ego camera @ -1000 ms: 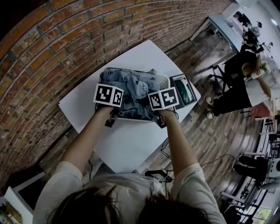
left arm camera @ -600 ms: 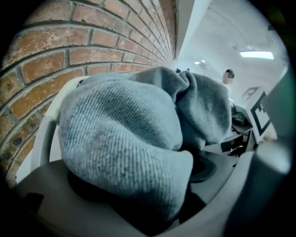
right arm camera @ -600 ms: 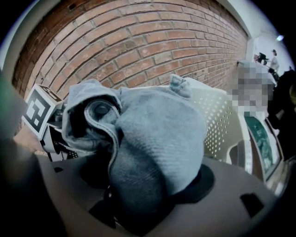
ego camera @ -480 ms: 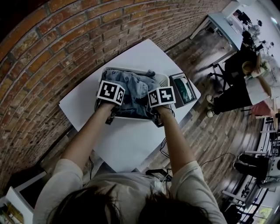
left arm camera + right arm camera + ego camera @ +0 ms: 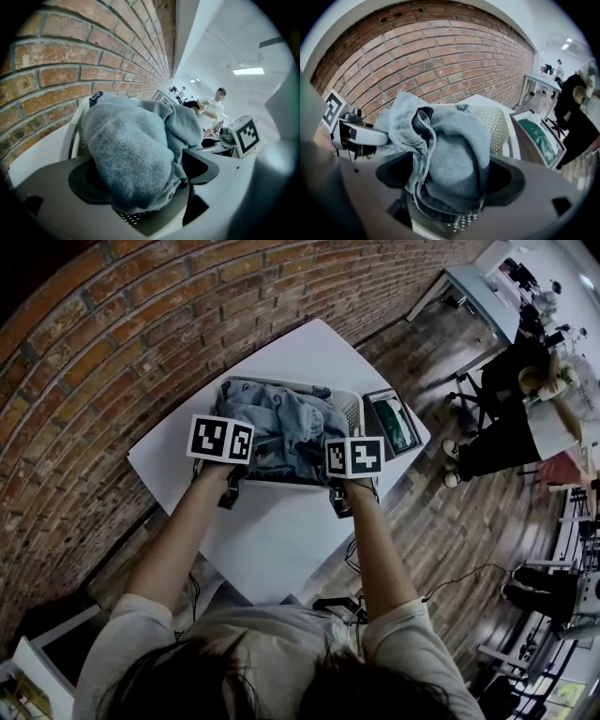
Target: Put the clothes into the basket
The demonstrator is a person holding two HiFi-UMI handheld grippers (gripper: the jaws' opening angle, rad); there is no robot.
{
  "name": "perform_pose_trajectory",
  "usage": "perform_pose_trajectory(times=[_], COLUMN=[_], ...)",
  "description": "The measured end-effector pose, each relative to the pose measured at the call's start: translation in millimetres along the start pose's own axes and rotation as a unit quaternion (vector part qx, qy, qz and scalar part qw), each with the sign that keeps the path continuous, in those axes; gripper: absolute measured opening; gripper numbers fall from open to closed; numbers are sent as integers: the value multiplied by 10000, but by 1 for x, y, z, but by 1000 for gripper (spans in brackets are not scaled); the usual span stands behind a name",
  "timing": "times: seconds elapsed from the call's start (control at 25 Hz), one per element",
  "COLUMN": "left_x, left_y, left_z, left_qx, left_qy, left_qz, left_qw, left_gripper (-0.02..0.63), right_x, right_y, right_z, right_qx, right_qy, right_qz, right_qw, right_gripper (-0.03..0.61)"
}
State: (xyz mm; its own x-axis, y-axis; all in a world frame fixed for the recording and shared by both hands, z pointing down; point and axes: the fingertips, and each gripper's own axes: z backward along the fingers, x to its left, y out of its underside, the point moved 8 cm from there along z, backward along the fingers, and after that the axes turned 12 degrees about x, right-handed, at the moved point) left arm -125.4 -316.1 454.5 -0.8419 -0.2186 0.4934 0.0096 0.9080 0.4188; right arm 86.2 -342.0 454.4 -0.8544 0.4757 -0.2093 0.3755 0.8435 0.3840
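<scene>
A heap of grey-blue clothes (image 5: 281, 420) fills the white perforated basket (image 5: 352, 411) on the white table (image 5: 272, 549). Both grippers are at the basket's near edge. My left gripper (image 5: 251, 457) has just been opening. In the left gripper view a thick fold of grey cloth (image 5: 131, 145) bulges between its wide jaws (image 5: 140, 173), and the pads do not clamp it. My right gripper (image 5: 323, 465) has also just been opening. A zippered fold of cloth (image 5: 454, 145) lies loose between its jaws (image 5: 450, 180). The basket rim (image 5: 499, 122) shows behind the cloth.
A dark tray holding something green (image 5: 394, 427) stands just right of the basket, near the table's right corner. A brick wall (image 5: 112, 343) runs along the far side. People sit at desks (image 5: 516, 418) beyond the table to the right.
The left gripper has shifted left along the basket's near edge and the right one slightly right, so they stand further apart. The clothes have settled lower into the basket.
</scene>
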Motion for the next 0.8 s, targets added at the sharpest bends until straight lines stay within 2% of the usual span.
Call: perform_pose_trajectory(times=[0.16,0.32,0.44,0.56,0.6,0.64,0.68,0.72,0.8], left_x=[-7,-17,-31,-46,-49,-51,-54,-56,-62], left_y=[7,19,27,30,31,32,34,35,37], left_z=[18,38,54,56,55,56,57,59,61], left_qx=[-420,-800,-1418,-1970,-2080,-2169,-2255,-2331,-2413], left_qy=[-252,-734,-1136,-1415,-1439,-1444,-1442,-1439,-1424], left_qz=[-20,-332,-675,-1283,-1407,-1458,-1467,-1483,-1581], left_qw=[9988,9935,9810,9616,9572,9544,9523,9502,9469], left_gripper=[459,457,456,451,430,369,261,185,178], right_x=[8,26,38,50,53,56,58,60,63], right_y=[3,2,6,12,14,16,19,21,24], right_z=[24,46,51,54,55,57,59,61,65], right_qx=[-667,-1290,-1646,-1939,-2026,-2120,-2221,-2322,-2496], right_qy=[302,205,28,-101,-97,-77,-47,-18,10], right_qz=[21,211,346,443,472,496,512,521,515], right_qw=[9973,9912,9857,9800,9781,9760,9737,9713,9670], right_gripper=[439,437,437,434,428,393,347,328,304])
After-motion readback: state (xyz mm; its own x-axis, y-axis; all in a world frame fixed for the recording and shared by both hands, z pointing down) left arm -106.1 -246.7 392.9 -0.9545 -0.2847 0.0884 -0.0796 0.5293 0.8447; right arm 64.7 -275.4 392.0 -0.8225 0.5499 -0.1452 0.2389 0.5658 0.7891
